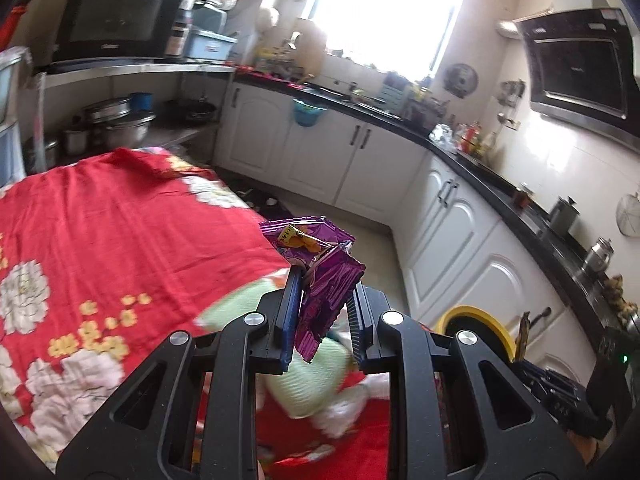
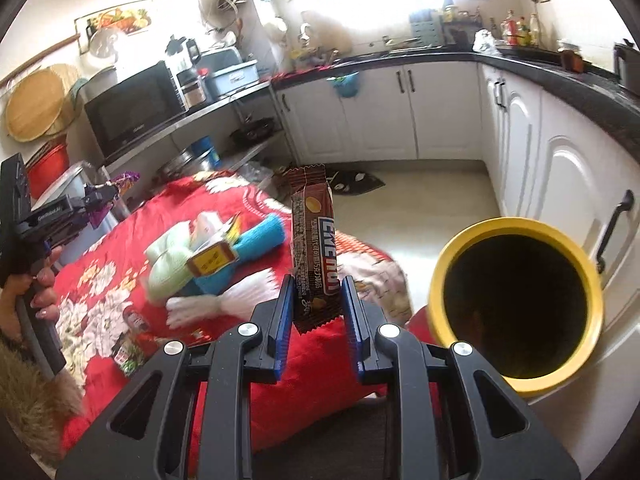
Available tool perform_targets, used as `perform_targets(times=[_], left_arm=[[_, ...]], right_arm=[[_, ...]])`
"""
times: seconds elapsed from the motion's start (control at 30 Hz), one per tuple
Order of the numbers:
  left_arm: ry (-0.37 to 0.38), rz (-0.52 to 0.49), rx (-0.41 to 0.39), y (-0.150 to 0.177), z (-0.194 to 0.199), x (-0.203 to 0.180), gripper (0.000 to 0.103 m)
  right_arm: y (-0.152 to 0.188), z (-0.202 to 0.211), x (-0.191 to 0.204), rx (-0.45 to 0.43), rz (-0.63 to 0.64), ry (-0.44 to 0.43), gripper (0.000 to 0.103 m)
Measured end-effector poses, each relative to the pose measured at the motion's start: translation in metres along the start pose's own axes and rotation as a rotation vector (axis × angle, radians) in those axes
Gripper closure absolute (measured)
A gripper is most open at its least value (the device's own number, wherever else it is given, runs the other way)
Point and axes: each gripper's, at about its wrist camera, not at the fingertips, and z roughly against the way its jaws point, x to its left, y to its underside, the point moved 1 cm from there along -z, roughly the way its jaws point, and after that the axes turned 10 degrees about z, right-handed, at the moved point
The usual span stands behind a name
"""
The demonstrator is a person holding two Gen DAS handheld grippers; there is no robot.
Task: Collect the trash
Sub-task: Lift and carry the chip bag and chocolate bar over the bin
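My left gripper (image 1: 325,280) is shut on a crumpled purple snack wrapper (image 1: 320,276) and holds it in the air over the red flowered table (image 1: 120,220) edge. It also shows at the far left of the right wrist view (image 2: 102,196). My right gripper (image 2: 318,284) is shut on a brown chocolate bar wrapper (image 2: 314,240), held upright. A yellow-rimmed bin (image 2: 516,300) stands open just right of it, and its rim shows in the left wrist view (image 1: 476,320).
On the red cloth lie a green cloth (image 2: 168,260), a blue towel (image 2: 260,236), a small yellow box (image 2: 212,260), white plastic strips (image 2: 224,300) and small packets (image 2: 128,352). White cabinets (image 2: 440,108) and a black counter ring the room.
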Motion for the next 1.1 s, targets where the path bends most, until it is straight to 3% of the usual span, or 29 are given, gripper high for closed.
perform_targets(times=[1.1], left_arm=[[0.247,-0.196,0.186,0.061,-0.082,-0.157,0.087]], right_arm=[[0.009,0.047,-0.114,-0.078,-0.168,0.262,0.080]])
